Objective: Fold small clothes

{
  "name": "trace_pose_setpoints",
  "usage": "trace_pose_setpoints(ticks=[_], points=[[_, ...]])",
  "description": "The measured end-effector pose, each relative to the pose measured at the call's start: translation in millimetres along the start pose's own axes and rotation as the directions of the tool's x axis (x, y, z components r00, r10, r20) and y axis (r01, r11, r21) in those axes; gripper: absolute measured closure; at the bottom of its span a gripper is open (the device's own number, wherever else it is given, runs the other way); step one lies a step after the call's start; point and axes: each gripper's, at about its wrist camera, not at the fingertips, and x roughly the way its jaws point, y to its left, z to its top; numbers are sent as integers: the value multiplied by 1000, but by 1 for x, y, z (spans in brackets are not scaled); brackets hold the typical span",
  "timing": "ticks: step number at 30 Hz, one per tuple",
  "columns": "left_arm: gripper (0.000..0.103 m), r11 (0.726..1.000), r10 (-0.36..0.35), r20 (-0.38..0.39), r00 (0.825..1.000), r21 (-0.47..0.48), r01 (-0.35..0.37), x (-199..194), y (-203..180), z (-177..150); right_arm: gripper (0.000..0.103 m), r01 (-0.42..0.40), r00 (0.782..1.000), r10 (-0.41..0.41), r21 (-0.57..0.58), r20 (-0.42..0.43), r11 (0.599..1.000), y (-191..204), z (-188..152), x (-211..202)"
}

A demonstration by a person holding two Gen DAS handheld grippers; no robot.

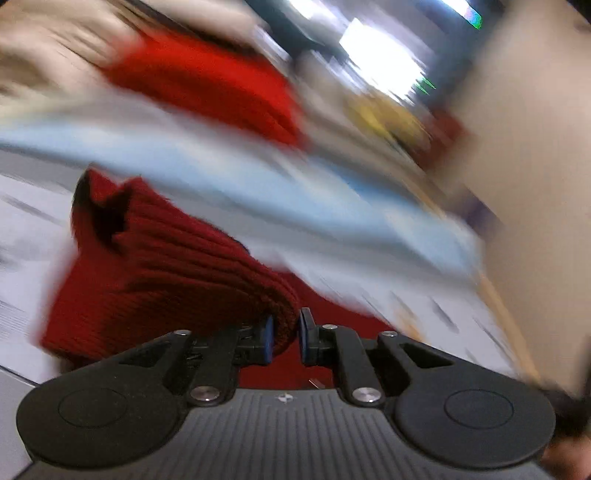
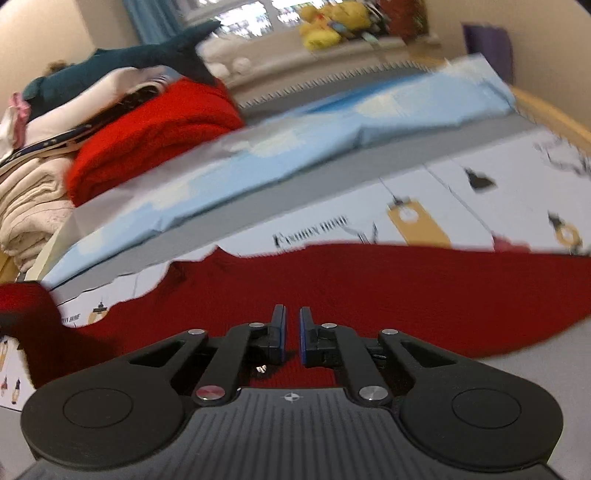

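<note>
A dark red ribbed knit garment (image 2: 351, 288) lies spread on the white printed surface (image 2: 461, 192). In the left wrist view, my left gripper (image 1: 285, 334) is shut on a bunched edge of that red knit (image 1: 166, 266) and holds it lifted off the surface; the view is motion-blurred. In the right wrist view, my right gripper (image 2: 291, 332) hovers just above the flat red knit, its pads close together with a narrow gap and nothing between them.
A pile of folded clothes stands at the far left: a bright red one (image 2: 155, 136), cream ones (image 2: 33, 206) and a dark teal shark toy (image 2: 122, 55). A light blue sheet (image 2: 295, 140) lies behind. Yellow plush toys (image 2: 332, 22) sit on the far ledge.
</note>
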Motion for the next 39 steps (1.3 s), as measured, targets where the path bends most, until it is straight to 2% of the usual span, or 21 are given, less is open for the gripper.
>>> trace_pose_setpoints(ticks=[1,2,4,8,9,12,14,15,17,21,25,28,31,32,36,39], points=[[82,999,-49,-70,996,-12,48,12,-4,-4,96,-4,1000,5,24,-19,1000,-5,-2,3],[79,998,-63,-94,994,-32,60,17,-4,-7,96,-9,999,11,50,-38,999,-9,-3,6],[79,998,-43,-98,994,-55,38,19,5,-5,95,-16,996,26,117,-83,993,-18,-8,14],[79,989,88,-79,993,-115,-96,19,41,18,95,-20,985,61,250,-159,968,-34,-19,31],[79,981,141,-80,987,-124,-150,17,54,24,92,-15,983,64,273,-173,962,-36,-21,36],[79,938,291,-113,950,-164,-306,19,90,35,86,7,976,61,312,-208,950,-35,-30,52],[79,907,323,-152,934,-231,-351,19,113,40,77,25,973,58,351,-225,936,-35,-35,61],[79,896,321,-167,932,-265,-356,16,124,43,70,42,970,53,379,-237,925,-36,-38,66],[79,881,306,-187,933,-314,-352,14,139,47,68,104,963,16,427,-267,898,-41,-46,75],[79,887,293,-187,938,-312,-339,16,148,59,68,214,949,-55,507,-310,835,-54,-60,82],[79,896,284,-184,941,-298,-329,11,146,55,69,220,954,-84,485,-286,846,-48,-58,83],[79,896,295,-188,937,-287,-339,9,148,56,92,250,948,-111,487,-297,837,-52,-59,85],[79,893,300,-200,933,-284,-349,12,153,55,96,275,943,-127,506,-306,818,-57,-59,81],[79,892,301,-203,932,-285,-350,12,154,54,95,286,941,-136,516,-309,807,-58,-59,77],[79,893,306,-205,930,-277,-354,12,157,54,65,298,936,-127,549,-328,781,-64,-61,64],[79,893,306,-208,929,-275,-356,15,157,54,63,308,929,-102,590,-357,746,-78,-65,73]])
